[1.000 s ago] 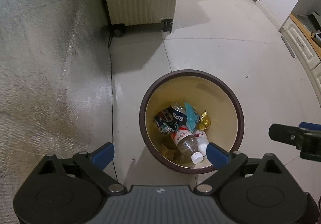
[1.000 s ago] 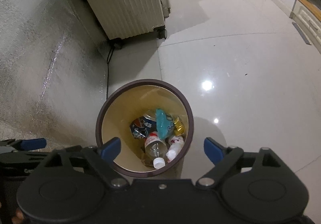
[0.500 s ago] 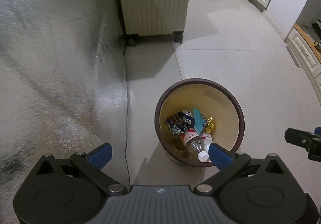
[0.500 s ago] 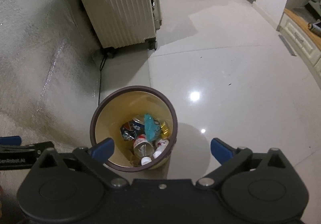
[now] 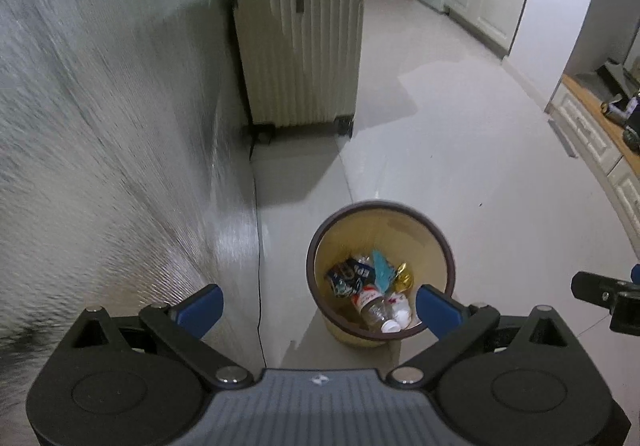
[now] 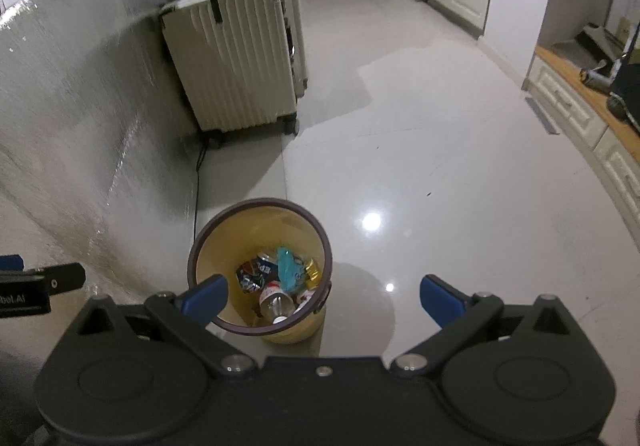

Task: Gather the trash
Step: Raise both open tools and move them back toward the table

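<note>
Our left gripper and right gripper are both wide apart and empty; the trash bin holds the trash, so we look for more

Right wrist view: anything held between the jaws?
No, the right gripper stands wide open with nothing between its jaws; the trash lies down in the bin below.

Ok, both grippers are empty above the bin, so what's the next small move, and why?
Probably swing both away from the bin to look for more trash. The left gripper and right gripper stand open and empty, the bottle and can already lie inside, and the floor in view shows no litter.
</note>
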`<state>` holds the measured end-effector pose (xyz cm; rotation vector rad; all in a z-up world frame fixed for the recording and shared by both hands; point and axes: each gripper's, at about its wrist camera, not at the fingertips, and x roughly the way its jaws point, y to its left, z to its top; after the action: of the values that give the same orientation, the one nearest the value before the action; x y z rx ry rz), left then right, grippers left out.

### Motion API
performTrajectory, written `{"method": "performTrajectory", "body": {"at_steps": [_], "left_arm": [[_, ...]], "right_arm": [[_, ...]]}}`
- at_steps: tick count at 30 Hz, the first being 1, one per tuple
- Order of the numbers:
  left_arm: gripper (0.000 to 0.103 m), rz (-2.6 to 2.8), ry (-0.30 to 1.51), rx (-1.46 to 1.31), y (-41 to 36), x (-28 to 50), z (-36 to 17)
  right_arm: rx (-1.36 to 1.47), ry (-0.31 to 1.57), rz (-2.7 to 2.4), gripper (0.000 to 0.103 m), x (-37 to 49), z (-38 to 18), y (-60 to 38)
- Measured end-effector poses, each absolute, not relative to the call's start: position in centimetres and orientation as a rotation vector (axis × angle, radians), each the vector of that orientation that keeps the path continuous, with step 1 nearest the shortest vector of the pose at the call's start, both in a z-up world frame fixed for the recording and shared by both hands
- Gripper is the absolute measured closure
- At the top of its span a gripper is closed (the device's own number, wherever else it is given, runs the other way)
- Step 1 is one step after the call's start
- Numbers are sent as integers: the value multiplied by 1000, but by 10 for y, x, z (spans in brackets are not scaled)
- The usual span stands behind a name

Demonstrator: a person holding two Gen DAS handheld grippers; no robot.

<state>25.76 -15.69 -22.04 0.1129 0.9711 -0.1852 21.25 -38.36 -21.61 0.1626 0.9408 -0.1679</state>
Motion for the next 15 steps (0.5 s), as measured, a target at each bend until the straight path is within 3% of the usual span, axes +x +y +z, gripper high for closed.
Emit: {"method": "performTrajectory", "body": {"at_steps": [15], "left_arm": [[2,-215,768,90,-149,204,-107]], "right_arm": [[145,723,-202,0,143,-102,-382]]}}
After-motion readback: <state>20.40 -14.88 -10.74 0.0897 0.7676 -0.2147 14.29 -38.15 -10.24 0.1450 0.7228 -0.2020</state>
